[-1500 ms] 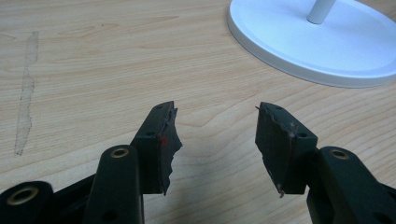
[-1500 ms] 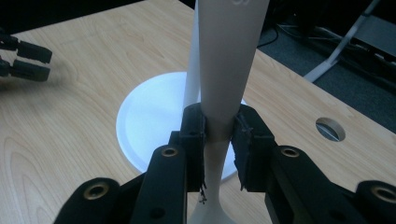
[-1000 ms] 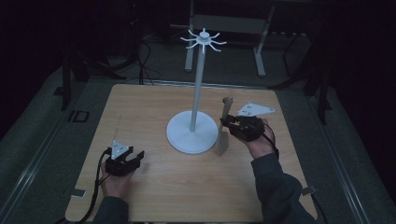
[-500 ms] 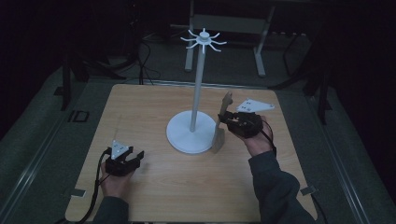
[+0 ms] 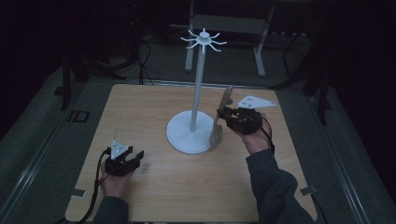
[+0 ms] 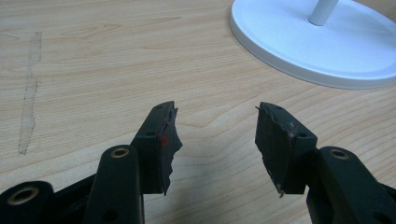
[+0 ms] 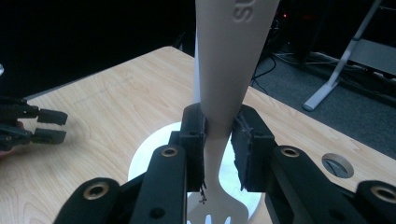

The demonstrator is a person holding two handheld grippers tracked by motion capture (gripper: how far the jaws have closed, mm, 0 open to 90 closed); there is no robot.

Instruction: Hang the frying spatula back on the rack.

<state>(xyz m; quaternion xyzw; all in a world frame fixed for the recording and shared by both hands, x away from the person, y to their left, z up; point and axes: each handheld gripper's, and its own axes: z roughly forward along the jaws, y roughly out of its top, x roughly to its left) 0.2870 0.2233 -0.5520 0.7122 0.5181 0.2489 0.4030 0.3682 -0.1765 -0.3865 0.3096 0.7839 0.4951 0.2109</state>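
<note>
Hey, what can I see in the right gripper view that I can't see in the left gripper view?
Right gripper view: the right gripper clamped on a pale slotted spatula, handle up, slotted head below the fingers, and the left gripper farther off. Left gripper view: the left gripper's open fingers with bare wood between them. Both: the wooden table and the white stand's round base.

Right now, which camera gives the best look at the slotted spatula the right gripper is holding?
The high view: it shows the whole spatula, upright and tilted, its slotted head low beside the white stand's base. The right gripper view shows its handle up close, clamped in the right gripper. The left gripper view adds nothing on it.
</note>
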